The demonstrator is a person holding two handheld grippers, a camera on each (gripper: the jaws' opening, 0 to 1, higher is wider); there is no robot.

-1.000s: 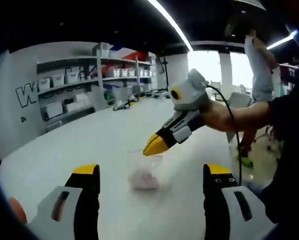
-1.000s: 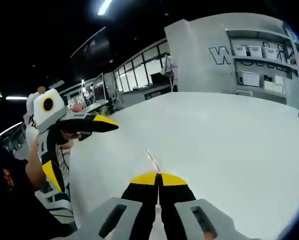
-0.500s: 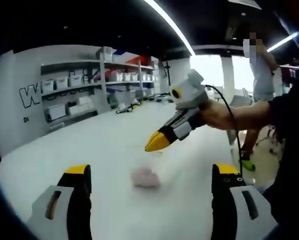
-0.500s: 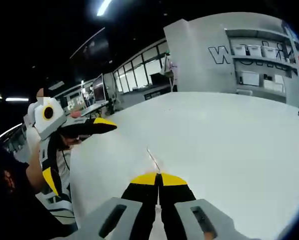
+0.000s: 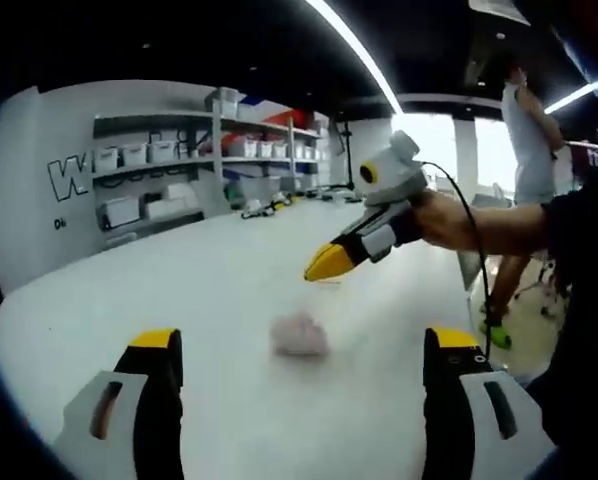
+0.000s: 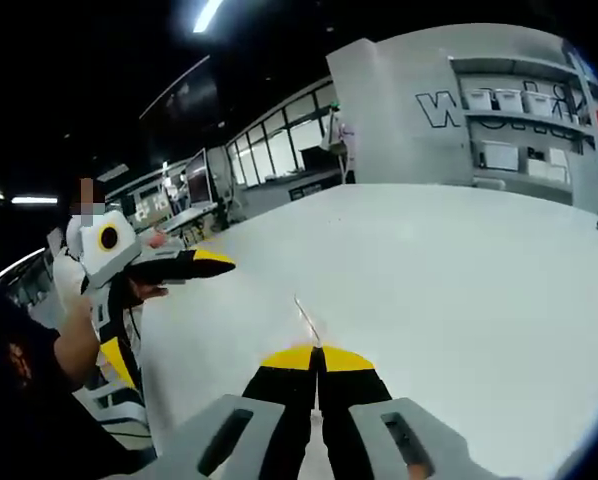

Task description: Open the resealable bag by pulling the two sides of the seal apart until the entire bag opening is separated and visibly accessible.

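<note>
In the left gripper view a clear resealable bag [image 5: 299, 335] with a pinkish lump inside sits blurred over the white table [image 5: 179, 290]. Its top edge reaches up to the right gripper [image 5: 331, 264], which is shut on it, held by a hand entering from the right. My left gripper [image 5: 304, 345] stands open, jaws wide apart, short of the bag with nothing between them. The right gripper view shows the right gripper [image 6: 317, 356] shut, with a thin strip of the bag's edge [image 6: 304, 320] sticking out past its tips. The left gripper [image 6: 211, 262] hovers at the left there.
Shelves with white bins [image 5: 144, 155] line the far wall [image 6: 519, 110]. A person [image 5: 527, 140] stands beyond the table's right side near bright windows. The broad white table top [image 6: 459, 270] stretches away ahead of both grippers.
The left gripper's jaws spread wider after the earliest frame. In the left gripper view the right gripper with the bag edge now sits a little higher and further right.
</note>
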